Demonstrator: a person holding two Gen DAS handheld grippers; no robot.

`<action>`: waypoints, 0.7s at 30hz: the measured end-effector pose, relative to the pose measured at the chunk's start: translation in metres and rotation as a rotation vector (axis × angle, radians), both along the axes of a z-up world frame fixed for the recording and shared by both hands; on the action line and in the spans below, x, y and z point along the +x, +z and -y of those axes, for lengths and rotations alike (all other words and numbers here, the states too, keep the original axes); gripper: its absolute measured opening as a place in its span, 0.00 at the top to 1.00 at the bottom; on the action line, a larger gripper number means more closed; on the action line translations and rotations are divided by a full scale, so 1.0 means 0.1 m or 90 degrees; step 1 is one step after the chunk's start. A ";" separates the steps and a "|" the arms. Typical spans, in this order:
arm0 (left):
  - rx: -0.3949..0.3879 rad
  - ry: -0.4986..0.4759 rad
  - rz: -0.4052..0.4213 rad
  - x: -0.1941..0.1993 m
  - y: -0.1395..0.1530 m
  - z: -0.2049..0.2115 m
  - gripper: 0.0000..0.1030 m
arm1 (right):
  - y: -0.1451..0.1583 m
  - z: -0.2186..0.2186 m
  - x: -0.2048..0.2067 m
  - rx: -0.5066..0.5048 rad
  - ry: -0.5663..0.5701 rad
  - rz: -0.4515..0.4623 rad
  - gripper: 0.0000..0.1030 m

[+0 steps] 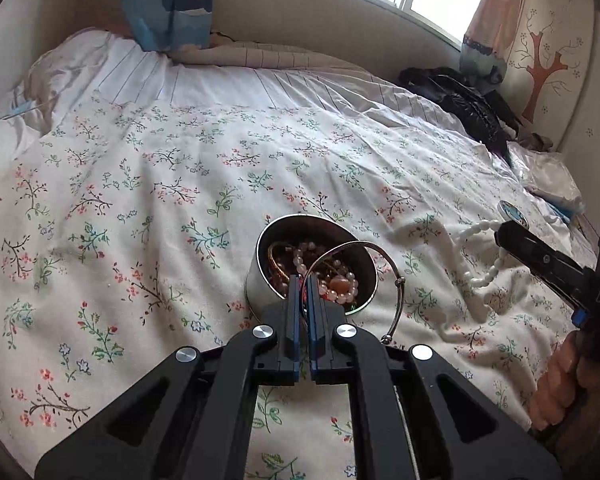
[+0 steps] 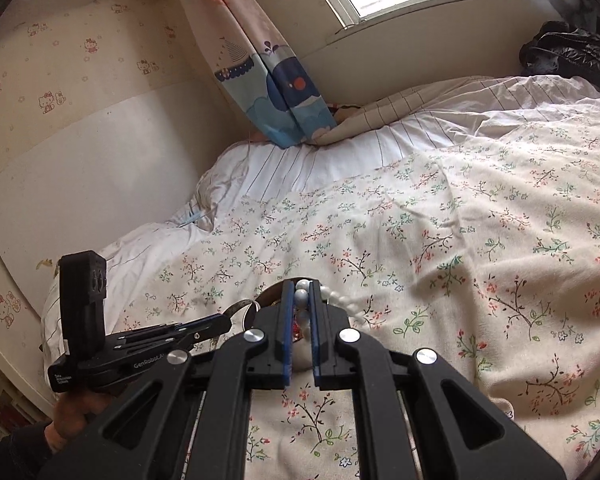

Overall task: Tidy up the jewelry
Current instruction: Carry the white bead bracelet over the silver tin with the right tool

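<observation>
A round metal tin (image 1: 256, 280) sits on the floral bedspread and holds several bead bracelets (image 1: 342, 286) and a gold bangle. My left gripper (image 1: 303, 280) is shut on a silver bangle (image 1: 384, 256) and holds it over the tin's near rim. My right gripper (image 1: 500, 236) is shut on a white bead necklace (image 1: 472, 276), which hangs down to the bedspread right of the tin. In the right wrist view the white beads (image 2: 302, 296) sit between the right gripper (image 2: 301, 286) fingers, and the left gripper (image 2: 220, 322) with the silver bangle (image 2: 240, 308) is at the lower left.
The tin's lid (image 1: 514, 214), with a blue picture, lies on the bedspread (image 1: 180, 180) to the far right. A black jacket (image 1: 468, 100) lies at the bed's far right corner. Curtains (image 2: 276, 80) hang at the window wall. A clear plastic bag (image 1: 552, 176) lies at the right edge.
</observation>
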State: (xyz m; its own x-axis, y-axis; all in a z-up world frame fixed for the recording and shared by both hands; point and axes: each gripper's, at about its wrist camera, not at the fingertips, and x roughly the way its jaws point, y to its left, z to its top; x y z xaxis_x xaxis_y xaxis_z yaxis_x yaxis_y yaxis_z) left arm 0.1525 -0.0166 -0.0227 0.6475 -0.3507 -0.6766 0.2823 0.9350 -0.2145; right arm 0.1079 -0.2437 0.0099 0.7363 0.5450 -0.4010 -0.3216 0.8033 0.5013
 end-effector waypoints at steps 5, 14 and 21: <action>0.000 -0.009 0.003 0.19 0.01 0.13 0.97 | 0.00 -0.04 0.08 0.010 0.014 -0.003 0.92; 0.058 -0.001 -0.021 0.45 -0.16 0.38 0.96 | 0.04 -0.29 0.29 0.002 0.058 0.012 0.92; 0.096 0.074 0.000 0.44 -0.12 0.20 0.69 | 0.05 -0.56 0.56 0.022 0.094 0.016 0.92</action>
State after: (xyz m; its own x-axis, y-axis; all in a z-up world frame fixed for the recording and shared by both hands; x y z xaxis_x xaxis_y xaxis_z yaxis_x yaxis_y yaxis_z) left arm 0.1968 -0.0363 -0.0347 0.6774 -0.1684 -0.7161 0.1707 0.9829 -0.0697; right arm 0.1637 -0.1881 0.0145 0.6568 0.6614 -0.3623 -0.4482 0.7287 0.5177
